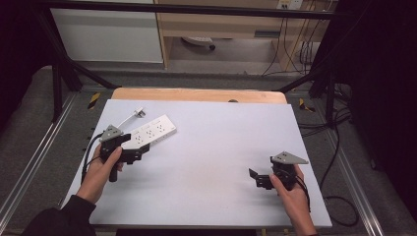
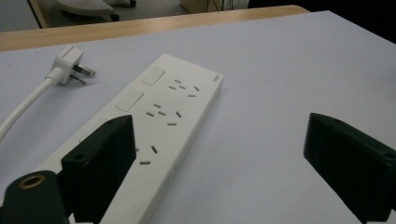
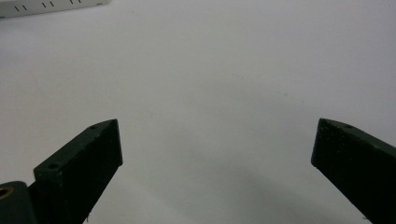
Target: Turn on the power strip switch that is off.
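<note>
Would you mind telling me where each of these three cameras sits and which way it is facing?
High view: fixed above the person's side, looking forward and down on the table; both hands show, with the left gripper and right gripper.
Left gripper view: rides on the left gripper, looking between open jaws at the power strip and plug.
Right gripper view: rides on the right gripper, facing bare tabletop between open jaws.
Shared: all three views show the power strip, which sits at the top left corner of the right gripper view.

Power strip far left, grippers near

A long white plastic power strip [image 1: 150,132] lies far-left on the pale table [image 1: 221,147], its white plug [image 1: 139,112] beyond it.
</note>
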